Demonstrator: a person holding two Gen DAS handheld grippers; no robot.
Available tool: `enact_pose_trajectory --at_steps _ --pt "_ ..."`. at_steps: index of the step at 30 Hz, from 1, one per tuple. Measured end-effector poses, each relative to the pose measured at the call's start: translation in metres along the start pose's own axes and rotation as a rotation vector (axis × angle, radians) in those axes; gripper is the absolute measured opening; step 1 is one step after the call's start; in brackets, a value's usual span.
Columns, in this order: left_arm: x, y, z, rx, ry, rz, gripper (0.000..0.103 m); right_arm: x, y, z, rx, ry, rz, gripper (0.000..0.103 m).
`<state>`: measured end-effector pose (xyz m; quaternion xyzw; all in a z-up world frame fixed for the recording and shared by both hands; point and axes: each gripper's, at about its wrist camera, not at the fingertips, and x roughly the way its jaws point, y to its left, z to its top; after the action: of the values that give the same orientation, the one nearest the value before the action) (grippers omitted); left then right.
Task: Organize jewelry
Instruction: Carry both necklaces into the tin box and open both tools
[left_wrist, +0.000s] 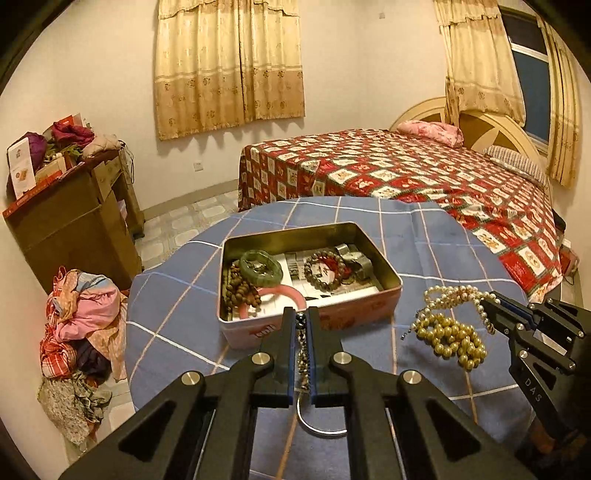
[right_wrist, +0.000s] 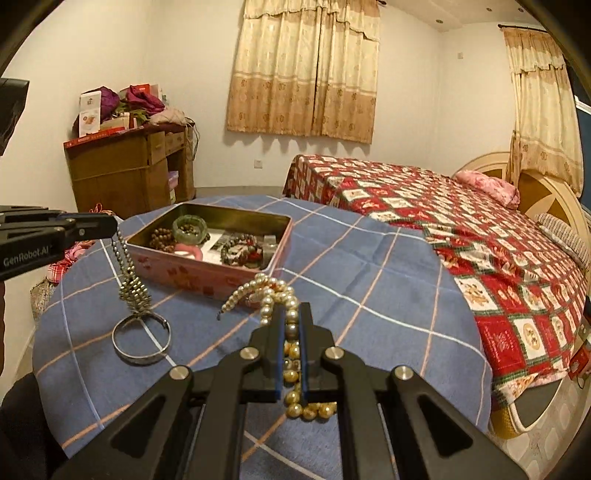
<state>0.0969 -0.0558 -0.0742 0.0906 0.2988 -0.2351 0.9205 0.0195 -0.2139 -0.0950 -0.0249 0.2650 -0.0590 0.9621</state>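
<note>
Pearl strands and a dark bead chain are the two pieces not yet put away, and each is already gripped. The right gripper (right_wrist: 290, 325) has its jaws nearly closed on the pearl necklace (left_wrist: 452, 325), whose cream and gold loops hang bunched above the near right part of the table (left_wrist: 424, 236). The left gripper (left_wrist: 303, 317) has its jaws pinched on the bead chain (right_wrist: 129, 273), which dangles toward the near left edge with one silver bangle (right_wrist: 142, 341) at its lower end, seemingly touching the blue checked cloth. The open tin box (left_wrist: 391, 275) sits toward the far middle of the table and already holds five pieces that I can count: one green bangle (left_wrist: 260, 266), one pink bangle (left_wrist: 280, 295), one brown bead string (left_wrist: 238, 291), one round bead bracelet (left_wrist: 325, 271) with red in it, and one metal watch (left_wrist: 356, 258). By my reckoning the sorting is well over halfway done; what remains is carrying these two held pieces over the rim and letting them go inside.
</note>
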Motion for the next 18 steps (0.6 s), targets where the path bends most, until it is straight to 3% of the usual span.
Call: enact_pose_trajectory --at_steps 18 --pt "-0.013 0.023 0.036 0.019 -0.082 0.071 0.004 -0.003 0.004 0.027 -0.033 -0.059 0.018 0.008"
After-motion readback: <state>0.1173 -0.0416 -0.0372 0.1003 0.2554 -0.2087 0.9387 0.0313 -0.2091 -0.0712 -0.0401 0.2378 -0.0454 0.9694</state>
